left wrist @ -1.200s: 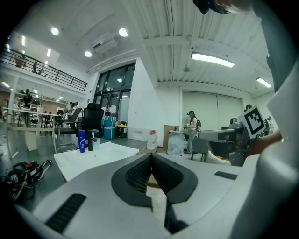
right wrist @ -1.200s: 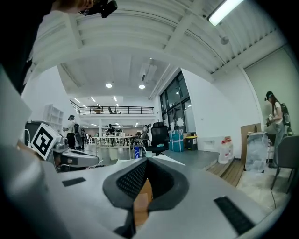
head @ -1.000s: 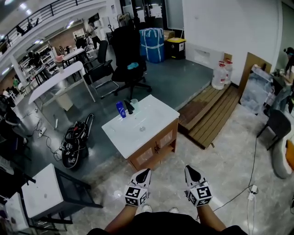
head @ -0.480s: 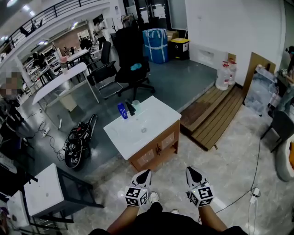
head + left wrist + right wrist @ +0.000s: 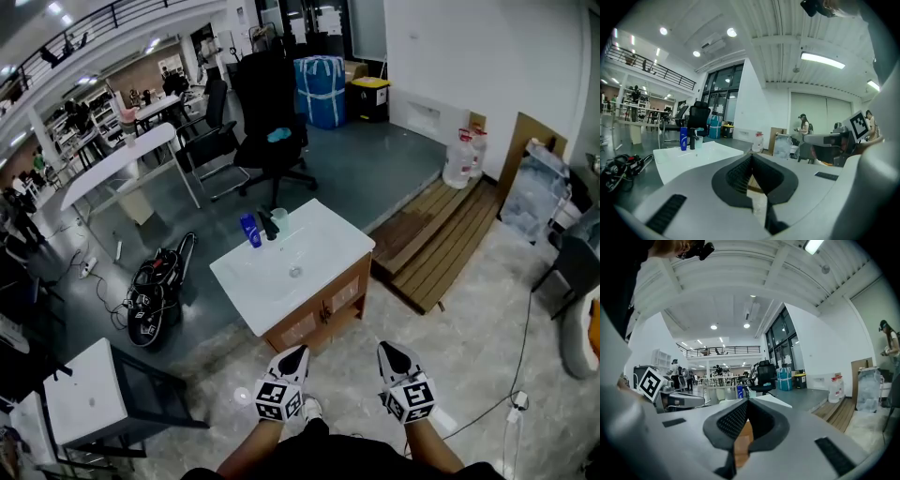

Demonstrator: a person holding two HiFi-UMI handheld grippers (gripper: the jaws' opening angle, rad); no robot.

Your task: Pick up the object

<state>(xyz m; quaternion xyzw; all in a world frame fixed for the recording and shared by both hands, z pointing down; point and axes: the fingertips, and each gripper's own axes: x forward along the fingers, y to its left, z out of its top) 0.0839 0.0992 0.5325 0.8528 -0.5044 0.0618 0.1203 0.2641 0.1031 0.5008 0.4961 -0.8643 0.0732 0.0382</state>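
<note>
A blue bottle point(image 5: 249, 230) stands at the far left corner of a white basin top point(image 5: 309, 272) on a wooden cabinet, beside a black tap point(image 5: 267, 223) and a clear cup point(image 5: 278, 217). My left gripper point(image 5: 294, 354) and right gripper point(image 5: 389, 349) hang side by side over the floor, short of the cabinet's near edge, both shut and empty. In the left gripper view the left gripper point(image 5: 751, 157) has its jaws together, and the blue bottle point(image 5: 683, 138) shows far off to the left. In the right gripper view the right gripper point(image 5: 746, 401) is likewise closed, with the blue bottle point(image 5: 739, 392) small behind it.
A black office chair point(image 5: 267, 112) stands beyond the cabinet. A black bag with cables point(image 5: 155, 291) lies on the floor to the left, near a small white table point(image 5: 89, 389). Wooden pallets point(image 5: 436, 234) and water jugs point(image 5: 462, 157) are to the right. A person point(image 5: 804, 127) stands far off.
The head view has drifted slightly, and the cabinet sits a little nearer. A shoe now shows beneath the left gripper. Both grippers keep their place and stay shut.
</note>
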